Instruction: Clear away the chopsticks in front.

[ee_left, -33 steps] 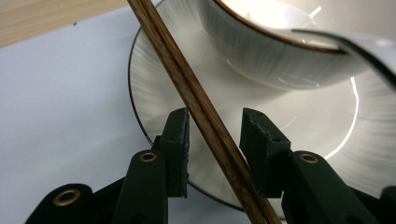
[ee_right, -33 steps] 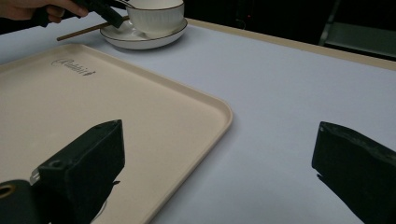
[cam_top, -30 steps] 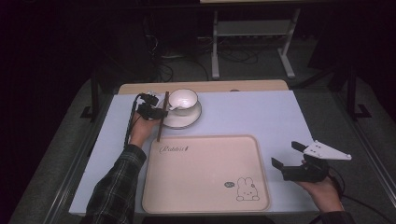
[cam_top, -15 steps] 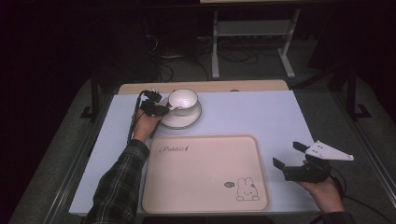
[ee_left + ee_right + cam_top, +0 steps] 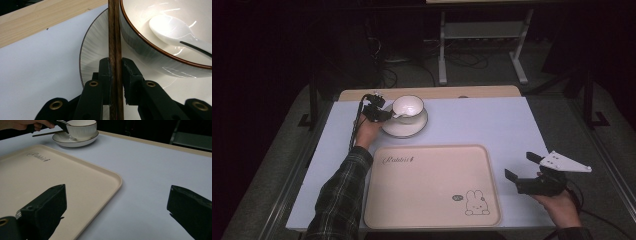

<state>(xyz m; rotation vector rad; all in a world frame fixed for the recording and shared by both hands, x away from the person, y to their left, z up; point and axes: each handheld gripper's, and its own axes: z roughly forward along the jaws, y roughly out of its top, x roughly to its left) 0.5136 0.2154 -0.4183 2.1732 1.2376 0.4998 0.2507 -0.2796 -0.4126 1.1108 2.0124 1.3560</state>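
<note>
A white bowl (image 5: 408,107) with a brown rim stands on a white plate (image 5: 404,129) at the back left of the table, and a white spoon (image 5: 172,31) lies in it. My left gripper (image 5: 382,114) is at the plate's left edge. Its jaws have just been closing and are now shut on a pair of dark wooden chopsticks (image 5: 114,30), which run past the bowl (image 5: 155,55) over the plate (image 5: 95,50). My right gripper (image 5: 532,172) rests at the front right, open and with nothing between its jaws (image 5: 117,202). From there the chopsticks (image 5: 47,133) show beside the plate.
A large beige tray (image 5: 432,185) with a rabbit drawing lies at the front middle, its right rim (image 5: 117,182) near my right gripper. A wooden strip (image 5: 427,92) borders the table's far edge. A metal stand (image 5: 482,45) is on the floor behind.
My left gripper has shifted a little right toward the bowl and closed onto the chopsticks, which earlier lay as a long dark line beside the plate. The right gripper has stayed put.
</note>
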